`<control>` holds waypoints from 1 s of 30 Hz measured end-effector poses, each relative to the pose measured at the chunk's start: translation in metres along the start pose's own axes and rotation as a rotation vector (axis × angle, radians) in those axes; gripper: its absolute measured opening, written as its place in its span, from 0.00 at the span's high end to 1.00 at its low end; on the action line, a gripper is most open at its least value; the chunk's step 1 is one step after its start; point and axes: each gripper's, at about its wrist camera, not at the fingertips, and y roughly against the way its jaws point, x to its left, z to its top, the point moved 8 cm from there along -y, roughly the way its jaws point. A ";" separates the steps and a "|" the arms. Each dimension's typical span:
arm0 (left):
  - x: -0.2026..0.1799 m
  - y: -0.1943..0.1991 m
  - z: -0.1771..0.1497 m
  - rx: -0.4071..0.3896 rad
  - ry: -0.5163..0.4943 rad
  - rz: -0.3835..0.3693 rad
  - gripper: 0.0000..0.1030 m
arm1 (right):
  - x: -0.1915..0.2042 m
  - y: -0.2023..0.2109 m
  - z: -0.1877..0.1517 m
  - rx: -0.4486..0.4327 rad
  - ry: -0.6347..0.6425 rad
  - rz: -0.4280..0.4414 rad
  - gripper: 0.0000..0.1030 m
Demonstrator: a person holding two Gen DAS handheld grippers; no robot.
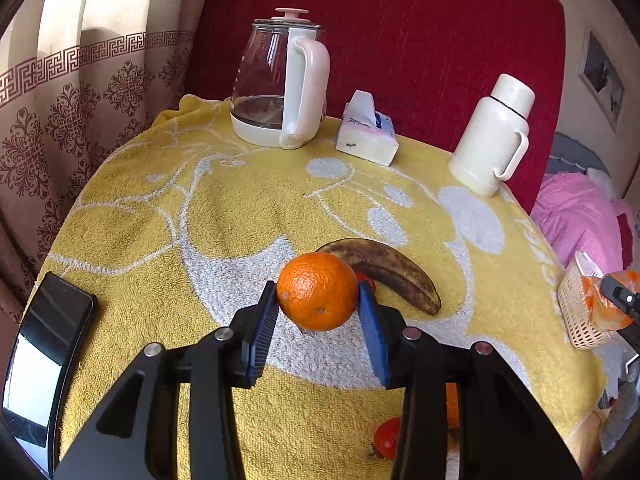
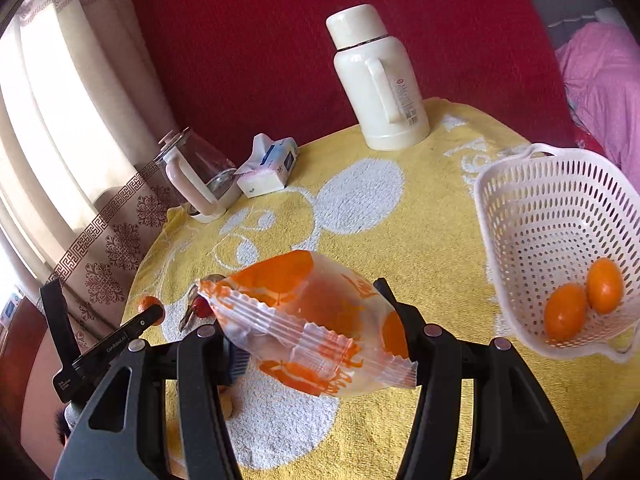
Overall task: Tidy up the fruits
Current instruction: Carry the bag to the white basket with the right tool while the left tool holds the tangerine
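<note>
left claw [image 1: 318,294] pinching orange [image 1: 317,291] | right claw [image 2: 312,316] gripping wrapped fruit [image 2: 316,322] | risk: slick wrapper slipping short of basket [image 2: 520,184]

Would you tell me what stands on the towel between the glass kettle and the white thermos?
A tissue pack stands between the glass kettle and the white thermos, close beside the kettle; the towel toward the thermos is bare. Both wrist views show it.

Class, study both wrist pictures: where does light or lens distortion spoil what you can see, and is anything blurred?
Left wrist view: the phone screen mirrors a bright glare patch; fisheye bends the yellow towel into a dome; the orange is sharp. Right wrist view: the window behind the curtain is blown out white; the wrapped fruit packet looks slightly soft; dark corners frame both.
</note>
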 end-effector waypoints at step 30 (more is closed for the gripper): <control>-0.004 -0.004 -0.004 0.007 -0.009 0.005 0.60 | -0.076 0.049 0.056 -0.101 -0.254 0.087 0.45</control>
